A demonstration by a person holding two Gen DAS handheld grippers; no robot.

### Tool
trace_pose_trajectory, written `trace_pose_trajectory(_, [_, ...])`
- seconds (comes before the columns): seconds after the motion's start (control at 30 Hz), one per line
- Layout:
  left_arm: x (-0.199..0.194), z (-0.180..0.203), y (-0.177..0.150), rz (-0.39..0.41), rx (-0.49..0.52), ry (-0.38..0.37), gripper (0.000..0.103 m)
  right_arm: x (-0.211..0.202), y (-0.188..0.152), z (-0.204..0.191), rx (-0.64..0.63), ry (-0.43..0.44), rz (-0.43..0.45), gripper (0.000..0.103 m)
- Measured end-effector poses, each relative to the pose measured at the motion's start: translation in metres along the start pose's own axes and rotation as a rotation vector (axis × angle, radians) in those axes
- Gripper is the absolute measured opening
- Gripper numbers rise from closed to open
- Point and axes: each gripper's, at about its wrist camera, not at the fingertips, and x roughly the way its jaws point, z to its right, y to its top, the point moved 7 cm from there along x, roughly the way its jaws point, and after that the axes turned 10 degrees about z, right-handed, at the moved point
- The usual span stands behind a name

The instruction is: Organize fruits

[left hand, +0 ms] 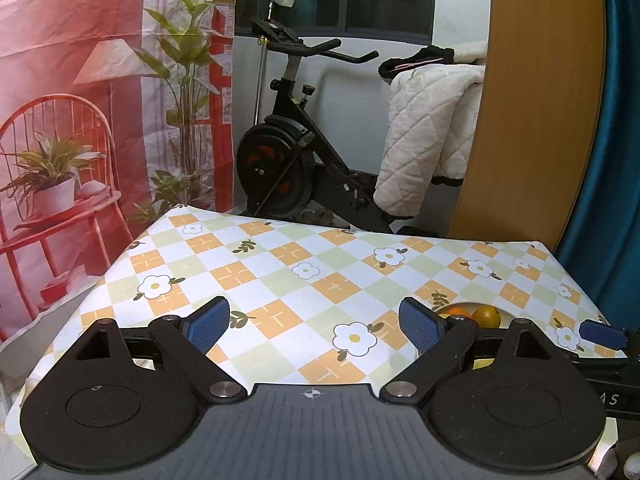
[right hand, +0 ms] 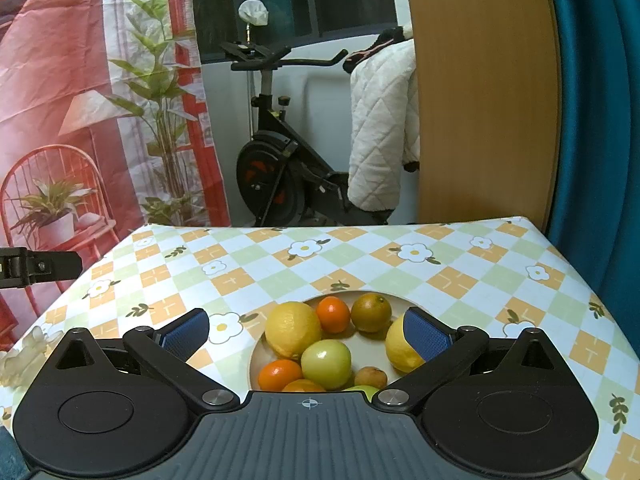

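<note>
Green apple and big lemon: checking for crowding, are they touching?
Touching. The right wrist view shows the green apple pressed against the big lemon, no gap.

In the left wrist view the plate (left hand: 506,314) shows only a sliver behind the left gripper (left hand: 314,326), with two fruits (left hand: 486,316) peeking out; in the right wrist view the right gripper (right hand: 306,336) body hides the plate's (right hand: 256,360) near rim, a green fruit (right hand: 362,390) and an orange (right hand: 303,386); its finger covers part of a lemon (right hand: 398,346).
</note>
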Motion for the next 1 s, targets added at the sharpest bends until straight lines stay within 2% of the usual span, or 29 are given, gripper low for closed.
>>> trace_pose_trajectory(1.0, [-0.0009,-0.0029,-0.0012,-0.011,0.007,0.005,0.095,-0.0003,-0.0003,-0.0005,-0.001,0.000,0.000,0.102])
